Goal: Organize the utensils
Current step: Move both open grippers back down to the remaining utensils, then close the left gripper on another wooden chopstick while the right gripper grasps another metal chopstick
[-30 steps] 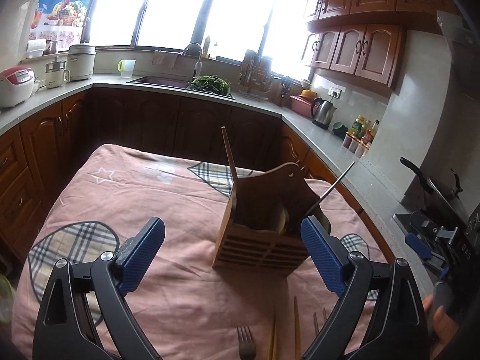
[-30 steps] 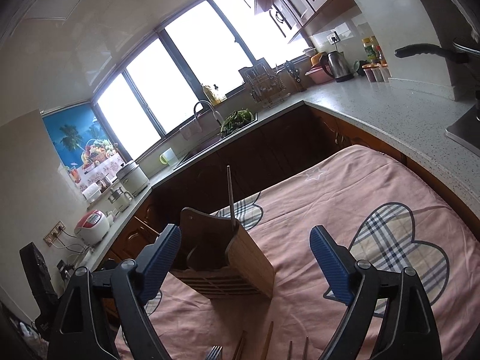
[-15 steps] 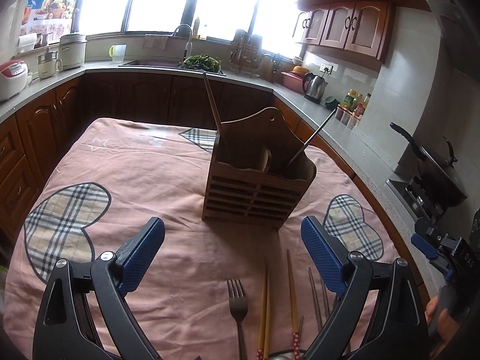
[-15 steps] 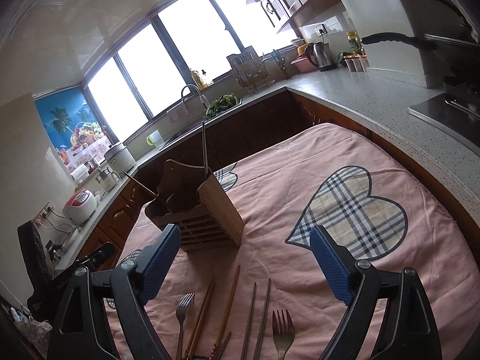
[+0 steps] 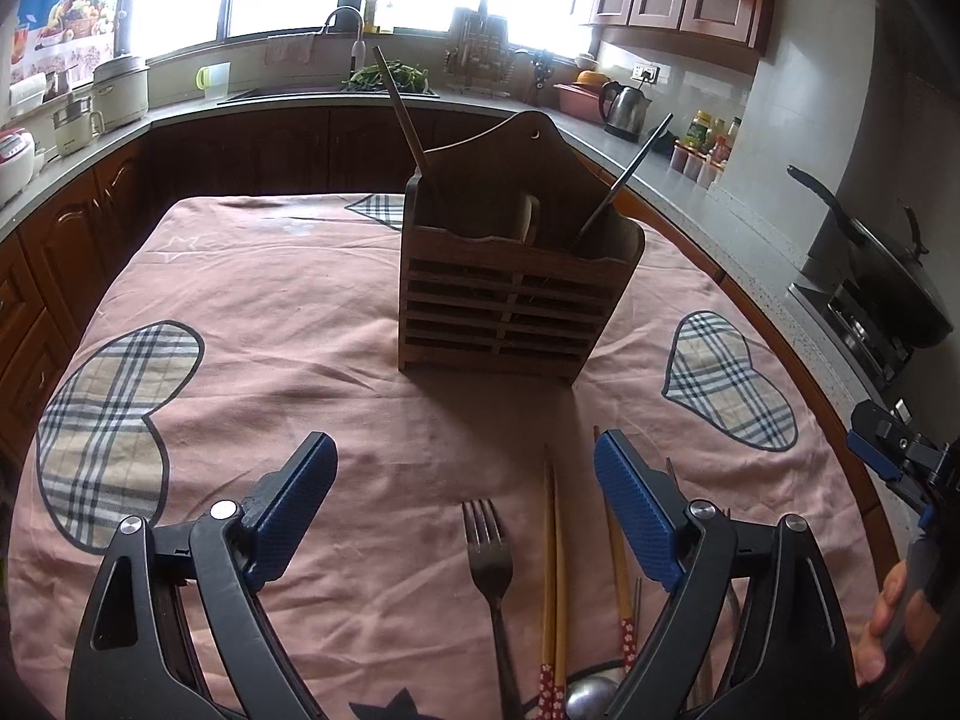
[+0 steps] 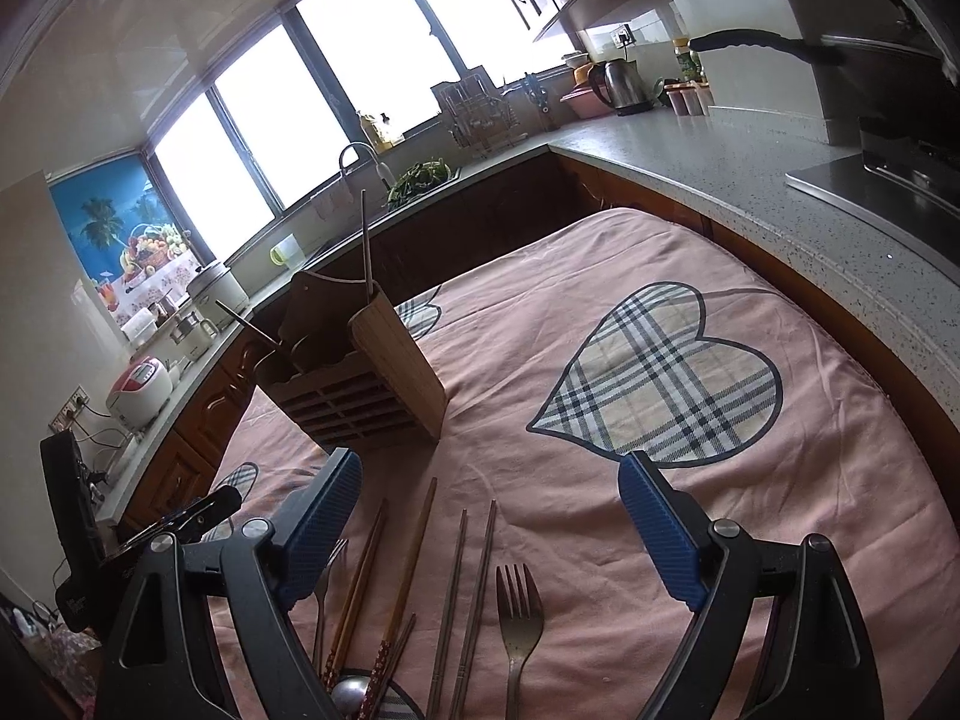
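A wooden utensil caddy (image 5: 510, 294) (image 6: 366, 384) stands mid-table with two long handles sticking out of it. On the pink cloth near me lie a fork (image 5: 489, 546), wooden chopsticks (image 5: 553, 570) and a spoon bowl (image 5: 591, 699). The right wrist view adds metal chopsticks (image 6: 468, 588) and a second fork (image 6: 519, 612). My left gripper (image 5: 462, 444) hovers above the first fork and the chopsticks; its jaws are closing, wide apart, with nothing pressed between them. My right gripper (image 6: 491, 461) is open above the metal chopsticks and the second fork, holding nothing.
The pink tablecloth (image 5: 270, 312) has plaid heart patches (image 6: 660, 384). Dark cabinets and a grey counter (image 6: 750, 180) wrap around the table. A pan on a stove (image 5: 888, 282) is at the right. A kettle (image 5: 624, 108) and a rice cooker (image 6: 141, 390) stand on the counter.
Both views have tipped down and come closer to the table. The row of forks, chopsticks and spoon has come into view, and the caddy now sits higher in both pictures.
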